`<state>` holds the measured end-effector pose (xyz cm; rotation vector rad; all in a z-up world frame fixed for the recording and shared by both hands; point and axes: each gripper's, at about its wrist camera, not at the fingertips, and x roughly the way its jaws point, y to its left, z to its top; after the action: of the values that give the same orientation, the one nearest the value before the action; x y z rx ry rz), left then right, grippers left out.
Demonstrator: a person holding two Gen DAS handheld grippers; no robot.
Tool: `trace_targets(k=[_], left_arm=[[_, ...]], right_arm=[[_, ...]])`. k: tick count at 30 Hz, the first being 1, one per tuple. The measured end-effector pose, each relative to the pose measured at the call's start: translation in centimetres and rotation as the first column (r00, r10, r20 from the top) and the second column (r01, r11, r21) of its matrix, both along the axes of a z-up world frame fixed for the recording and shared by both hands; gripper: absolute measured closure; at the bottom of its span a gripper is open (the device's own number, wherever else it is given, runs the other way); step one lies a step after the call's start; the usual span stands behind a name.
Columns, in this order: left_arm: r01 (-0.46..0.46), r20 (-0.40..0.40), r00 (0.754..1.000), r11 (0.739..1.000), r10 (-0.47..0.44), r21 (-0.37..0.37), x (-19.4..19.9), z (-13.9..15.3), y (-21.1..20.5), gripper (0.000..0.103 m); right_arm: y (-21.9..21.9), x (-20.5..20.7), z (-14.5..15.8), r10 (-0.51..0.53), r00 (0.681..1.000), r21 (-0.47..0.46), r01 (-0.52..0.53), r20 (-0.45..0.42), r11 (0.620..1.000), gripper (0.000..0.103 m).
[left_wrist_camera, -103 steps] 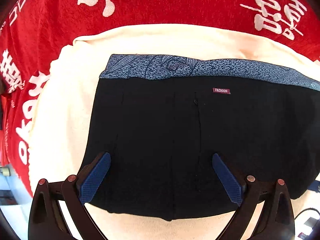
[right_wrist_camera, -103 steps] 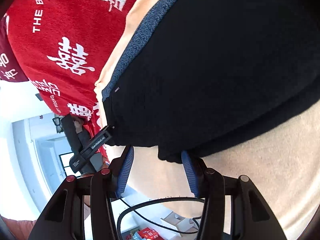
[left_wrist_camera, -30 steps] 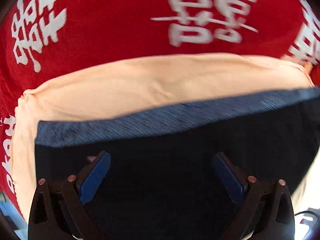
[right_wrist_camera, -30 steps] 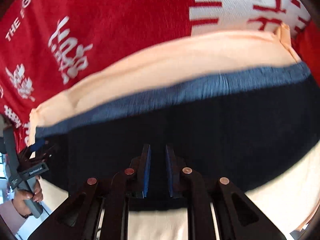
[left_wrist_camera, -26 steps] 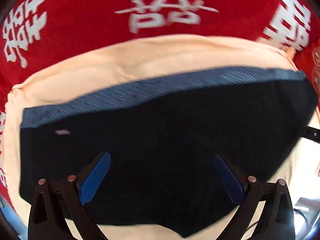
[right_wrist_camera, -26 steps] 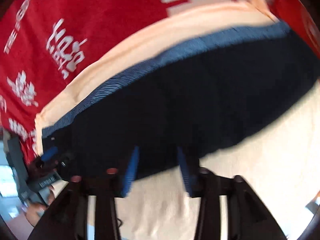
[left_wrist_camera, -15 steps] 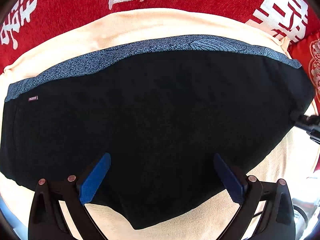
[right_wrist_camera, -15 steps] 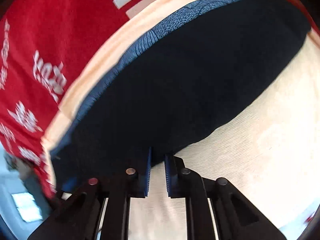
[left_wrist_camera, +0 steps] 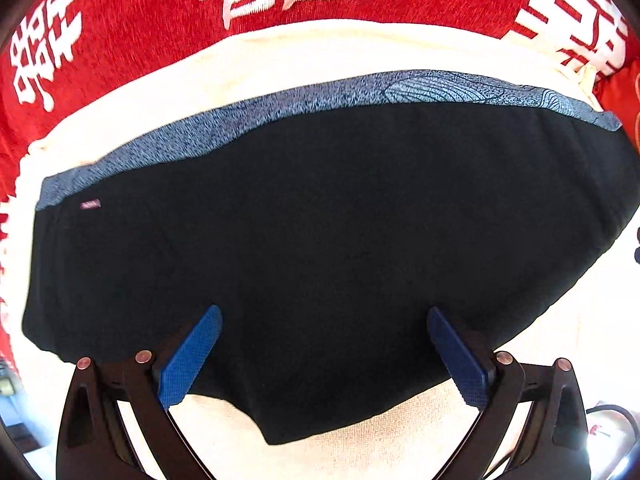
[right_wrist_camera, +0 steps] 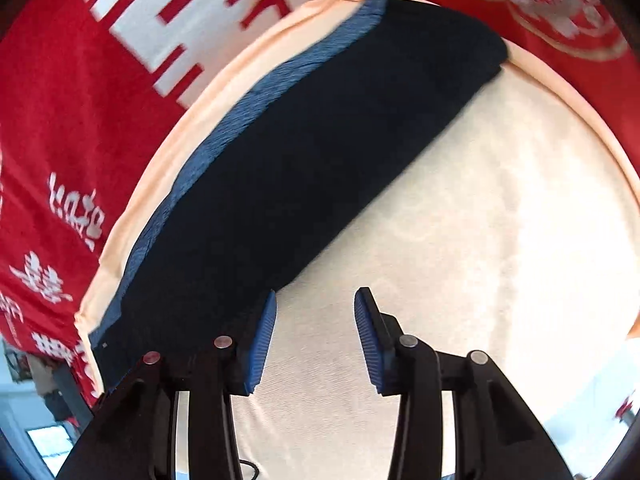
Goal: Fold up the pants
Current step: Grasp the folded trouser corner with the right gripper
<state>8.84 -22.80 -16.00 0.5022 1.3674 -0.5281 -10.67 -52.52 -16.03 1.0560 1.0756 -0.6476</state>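
One pair of black pants [left_wrist_camera: 320,240], folded, blue-grey waistband on far edge, lies flat on one cream towel [right_wrist_camera: 460,220] over a red blanket [left_wrist_camera: 140,20]. Left gripper [left_wrist_camera: 324,344]: jaws wide apart above pants, nothing held. Right gripper [right_wrist_camera: 316,328]: jaws just opened, empty, over bare towel beside pants' near-right edge.

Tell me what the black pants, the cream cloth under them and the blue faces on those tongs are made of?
Black pants with a speckled blue-grey waistband: probably soft matte knit; no sheen, slight fuzz. Cream cloth: looks like woven cotton or towelling, with faint ribbed texture. Blue ribbed pads on the right tongs: likely rubber or soft plastic, with a fine grip pattern.
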Motion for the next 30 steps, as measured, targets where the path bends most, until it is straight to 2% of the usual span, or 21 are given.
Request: trace_targets(k=[3,6,12,13,15,16,18,19,21,23,24,25,27,30], left_arm=[[-0.004,0.002,1.0,0.999,0.004,-0.034,-0.5,1.6,-1.7,0.0],[0.035,0.018,0.999,0.997,-0.034,-0.068,-1.6,3.4,-4.9,0.0],[0.078,0.003,0.997,0.99,-0.078,-0.116,-4.5,3.0,-14.0,0.0],[0.078,0.001,0.997,0.99,-0.078,-0.121,-4.4,2.7,-15.3,0.0],[0.082,-0.006,0.997,0.992,-0.083,-0.094,-5.3,1.3,-17.4,0.0],[0.084,-0.014,0.996,0.994,-0.085,-0.074,-6.2,1.0,-18.1,0.0],[0.074,-0.001,0.997,0.995,-0.074,-0.062,-5.2,0.8,-18.1,0.0],[0.066,0.005,0.998,0.995,-0.066,-0.072,-5.2,0.8,-18.0,0.0],[0.061,-0.001,0.998,0.995,-0.061,-0.075,-5.2,0.9,-17.9,0.0],[0.069,-0.001,0.998,0.996,-0.069,-0.057,-5.3,1.0,-18.3,0.0],[0.073,0.002,0.997,0.996,-0.072,-0.048,-5.3,1.1,-18.4,0.0],[0.075,0.006,0.997,0.996,-0.075,-0.042,-5.4,1.0,-18.5,0.0],[0.074,0.012,0.997,0.997,-0.073,-0.034,-5.5,1.1,-18.8,0.0],[0.065,0.017,0.998,0.997,-0.064,-0.033,-5.6,0.6,-19.5,0.0]], right_arm=[[-2.0,-1.5,0.0,-0.038,0.999,-0.015,0.038,0.002,0.999,0.058],[-4.7,-2.8,0.1,-0.084,0.996,-0.03,0.085,0.019,0.996,0.058],[-11.2,-3.4,0.0,-0.145,0.987,-0.086,0.15,0.062,0.985,0.058],[-12.1,-3.6,-0.3,-0.155,0.985,-0.071,0.16,0.07,0.985,0.064],[-13.3,-3.2,0.0,-0.153,0.986,-0.052,0.157,0.069,0.986,0.097],[-13.3,-2.7,0.8,-0.122,0.99,-0.086,0.128,0.073,0.988,0.097],[-12.2,-0.7,2.4,0.004,0.998,-0.19,0.007,0.057,0.982,0.097],[-11.8,-0.2,2.6,0.029,0.999,-0.204,-0.02,0.043,0.979,0.096],[-12.2,-1.2,1.8,0.007,0.999,-0.146,0.0,0.047,0.989,0.092],[-12.7,-3.3,0.7,-0.097,0.993,-0.06,0.101,0.07,0.993,0.076],[-12.9,-4.5,0.2,-0.156,0.983,-0.012,0.158,0.098,0.987,0.062],[-12.9,-5.5,-0.4,-0.209,0.968,0.041,0.206,0.136,0.978,0.058],[-13.0,-6.3,-0.7,-0.252,0.95,0.079,0.241,0.183,0.967,0.058],[-13.4,-5.0,-0.5,-0.215,0.953,0.069,0.205,0.214,0.976,0.059]])
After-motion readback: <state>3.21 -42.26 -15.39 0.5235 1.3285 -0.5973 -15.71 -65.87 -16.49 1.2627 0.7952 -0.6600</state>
